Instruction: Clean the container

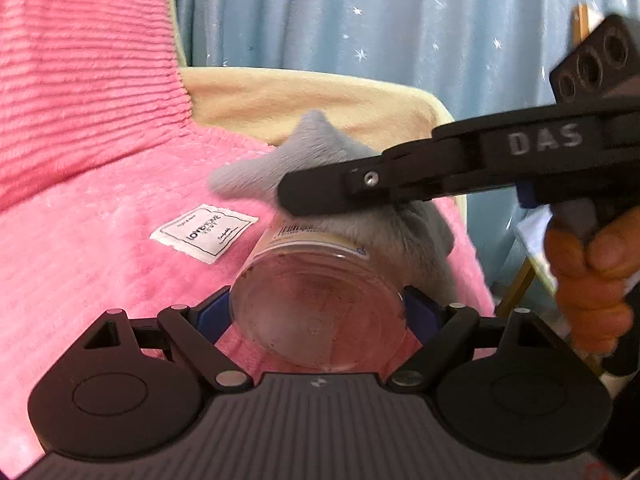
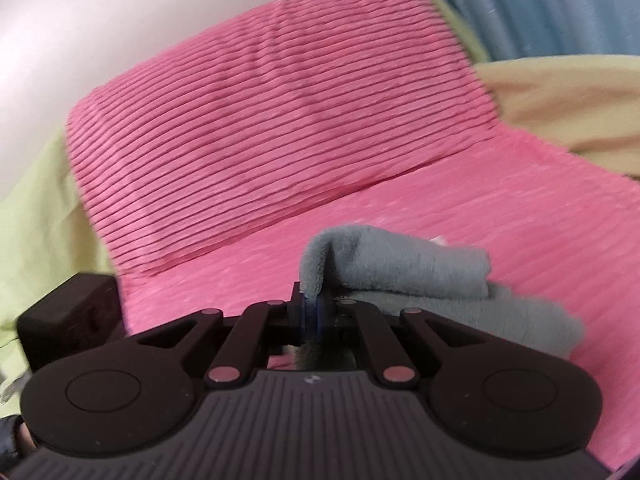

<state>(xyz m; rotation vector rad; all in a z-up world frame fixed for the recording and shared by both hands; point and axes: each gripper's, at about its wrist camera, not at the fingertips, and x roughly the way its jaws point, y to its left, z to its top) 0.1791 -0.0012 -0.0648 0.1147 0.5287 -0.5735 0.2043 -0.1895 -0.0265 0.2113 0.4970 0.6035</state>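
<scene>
The left gripper (image 1: 320,312) is gripping a clear plastic jar with a pale printed label (image 1: 320,300), its jaws pressing against the jar's two sides near the base, so the round, smudged bottom is facing the left wrist camera. The jar is hanging above a pink ribbed plush blanket (image 1: 100,240), just right of the blanket's white sewn-on tag (image 1: 204,233). The right gripper (image 2: 310,312) is reaching in from the right, held by a hand (image 1: 592,276), with its jaws pinching a fluffy grey cloth (image 2: 400,276) closed between them. That cloth is bunching against the far end of the jar. Behind the jar, a pink ribbed cushion (image 2: 260,120) is leaning upright, and a pale blue star-patterned curtain (image 1: 380,20) is hanging further back.
</scene>
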